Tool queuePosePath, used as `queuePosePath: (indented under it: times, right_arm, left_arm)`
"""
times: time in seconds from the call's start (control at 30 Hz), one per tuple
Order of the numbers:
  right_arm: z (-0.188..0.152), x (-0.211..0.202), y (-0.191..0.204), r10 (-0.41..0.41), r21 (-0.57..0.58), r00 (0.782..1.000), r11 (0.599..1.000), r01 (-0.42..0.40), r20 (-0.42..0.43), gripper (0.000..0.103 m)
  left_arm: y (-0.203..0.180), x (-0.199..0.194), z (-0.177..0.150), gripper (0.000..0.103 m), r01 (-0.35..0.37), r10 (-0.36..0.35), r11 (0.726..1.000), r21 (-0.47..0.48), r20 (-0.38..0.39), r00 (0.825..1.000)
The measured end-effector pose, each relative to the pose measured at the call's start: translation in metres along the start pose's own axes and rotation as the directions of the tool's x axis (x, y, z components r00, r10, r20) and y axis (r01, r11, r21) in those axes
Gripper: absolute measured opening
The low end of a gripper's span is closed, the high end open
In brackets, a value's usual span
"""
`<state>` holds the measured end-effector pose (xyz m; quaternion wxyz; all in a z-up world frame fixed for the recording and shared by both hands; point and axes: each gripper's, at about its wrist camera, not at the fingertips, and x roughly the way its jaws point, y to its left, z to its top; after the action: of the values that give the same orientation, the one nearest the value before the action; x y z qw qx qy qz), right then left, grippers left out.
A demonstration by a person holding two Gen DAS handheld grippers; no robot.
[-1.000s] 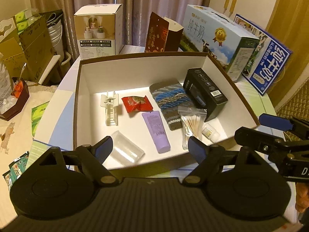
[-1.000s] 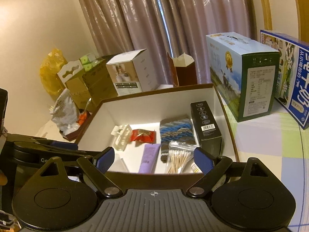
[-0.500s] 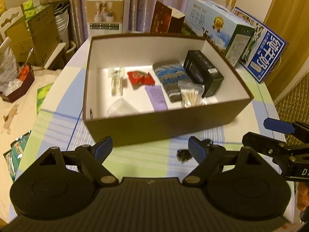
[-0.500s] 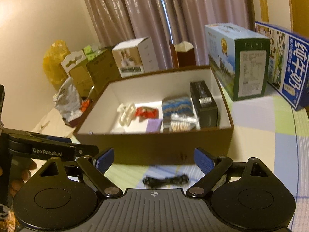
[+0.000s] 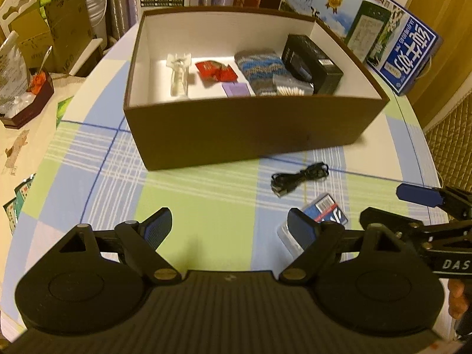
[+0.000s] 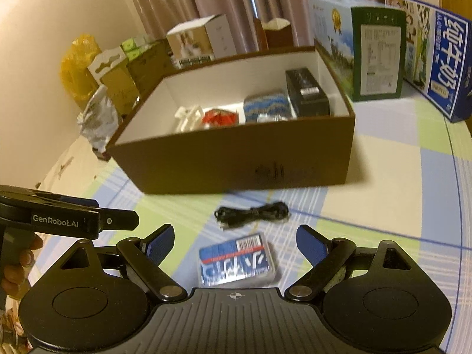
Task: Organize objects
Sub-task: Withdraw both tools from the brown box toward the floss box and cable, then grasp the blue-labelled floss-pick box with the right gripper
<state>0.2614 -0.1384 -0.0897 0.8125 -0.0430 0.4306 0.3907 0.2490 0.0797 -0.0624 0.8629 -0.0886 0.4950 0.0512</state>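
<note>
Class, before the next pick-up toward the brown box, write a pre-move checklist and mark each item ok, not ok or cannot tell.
1. Right gripper open, holding nothing: ok.
2. Left gripper open, holding nothing: ok.
3. Blue card pack lies between the right fingers: ok.
4. Black cable apart from the pack: ok.
5. Brown box open on top: ok.
6. Free floor space in the box for both items: cannot tell.

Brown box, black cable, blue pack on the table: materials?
Brown box: looks like matte cardboard, with white lining and thin straight walls. Black cable: likely rubbery plastic sheath, coiled in limp loops. Blue pack: printed card or paper under glossy clear plastic, judging by the glare; contents unclear.
</note>
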Motion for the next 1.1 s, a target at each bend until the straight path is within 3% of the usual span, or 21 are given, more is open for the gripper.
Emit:
queuePosePath:
  times: [0.7,1.1]
  right_arm:
    - [-0.031,0.048,0.005,-0.021,-0.084,0.988,0.996,0.008,-0.153,0.087]
    - [-0.033,0.076,0.012,-0.055,-0.152,0.985,0.988,0.029,-0.166,0.087]
  left_arm:
    - [0.005,0.030,-0.032,0.083,-0.045,0.043,0.999,-0.019,-0.099,0.994]
    - [0.014,0.043,-0.033,0.083,-0.075,0.071,0.997,-0.029,-0.115,0.991]
